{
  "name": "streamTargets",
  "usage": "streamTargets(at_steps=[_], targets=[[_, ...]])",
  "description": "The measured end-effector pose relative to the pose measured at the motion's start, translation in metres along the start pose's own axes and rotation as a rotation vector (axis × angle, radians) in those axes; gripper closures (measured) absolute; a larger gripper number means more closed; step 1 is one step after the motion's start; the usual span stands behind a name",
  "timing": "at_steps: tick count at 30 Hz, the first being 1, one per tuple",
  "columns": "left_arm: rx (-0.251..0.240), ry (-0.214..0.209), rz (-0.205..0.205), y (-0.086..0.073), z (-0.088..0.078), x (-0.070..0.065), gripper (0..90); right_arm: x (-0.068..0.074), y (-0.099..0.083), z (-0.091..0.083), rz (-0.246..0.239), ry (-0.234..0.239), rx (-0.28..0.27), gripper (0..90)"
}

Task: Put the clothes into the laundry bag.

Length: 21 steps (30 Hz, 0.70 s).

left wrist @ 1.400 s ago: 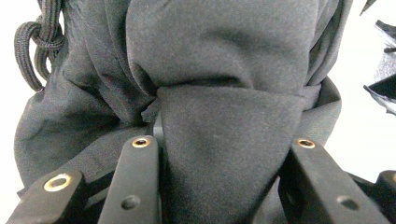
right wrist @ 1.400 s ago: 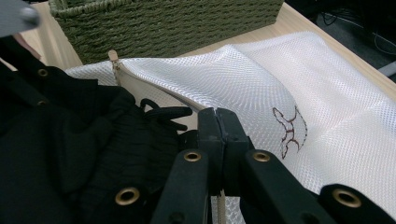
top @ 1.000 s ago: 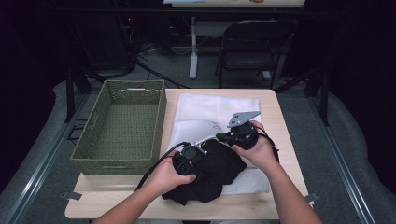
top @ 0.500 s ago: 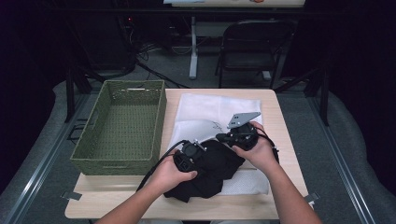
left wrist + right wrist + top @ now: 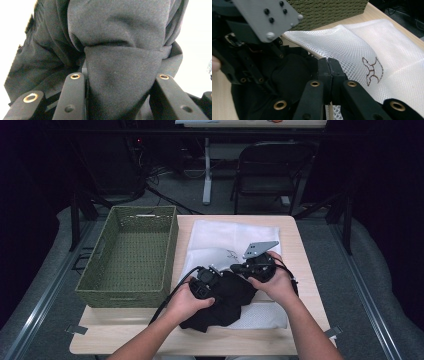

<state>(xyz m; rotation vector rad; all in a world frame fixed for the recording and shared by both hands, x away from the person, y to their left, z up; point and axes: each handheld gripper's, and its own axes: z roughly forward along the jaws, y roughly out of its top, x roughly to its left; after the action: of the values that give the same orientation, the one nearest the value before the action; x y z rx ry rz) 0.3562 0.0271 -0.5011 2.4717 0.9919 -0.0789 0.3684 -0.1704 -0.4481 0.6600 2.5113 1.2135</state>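
From the high view, the black garment (image 5: 220, 302) lies bunched on the white mesh bag (image 5: 225, 237) on the table (image 5: 300, 265), beside the woven green basket (image 5: 132, 255). In the left gripper view, the left gripper (image 5: 117, 82) has its jaws clamped on a thick fold of soft matte cloth. In the right gripper view, the right gripper (image 5: 329, 65) has its jaws shut, probably pinching the bag's netted edge; lifting that edge would open the mouth for the garment.

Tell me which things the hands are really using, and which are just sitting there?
In use:
- black cloth, bunched in the left gripper
- white mesh bag, its edge pinched by the right gripper

Just sitting there:
- green woven basket
- folding chair behind the table
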Motion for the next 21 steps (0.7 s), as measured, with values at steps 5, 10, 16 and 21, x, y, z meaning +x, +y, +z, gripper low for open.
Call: streamTargets(at_steps=[5, 10, 16, 21], targets=[[-0.012, 0.011, -0.015, 0.002, 0.005, 0.003, 61.9, -0.001, -0.002, 0.001, 0.012, 0.01, 0.0, 90.0], [-0.014, 0.028, -0.023, 0.004, 0.009, 0.004, 61.7, 0.002, -0.004, 0.003, 0.001, 0.0, 0.013, 90.0], [-0.033, 0.049, -0.027, 0.004, 0.014, 0.005, 61.0, 0.003, -0.01, 0.006, 0.014, 0.005, 0.01, 90.0], [-0.04, 0.048, -0.033, 0.004, 0.017, 0.007, 59.1, 0.003, -0.012, 0.006, 0.024, 0.004, 0.011, 90.0]])
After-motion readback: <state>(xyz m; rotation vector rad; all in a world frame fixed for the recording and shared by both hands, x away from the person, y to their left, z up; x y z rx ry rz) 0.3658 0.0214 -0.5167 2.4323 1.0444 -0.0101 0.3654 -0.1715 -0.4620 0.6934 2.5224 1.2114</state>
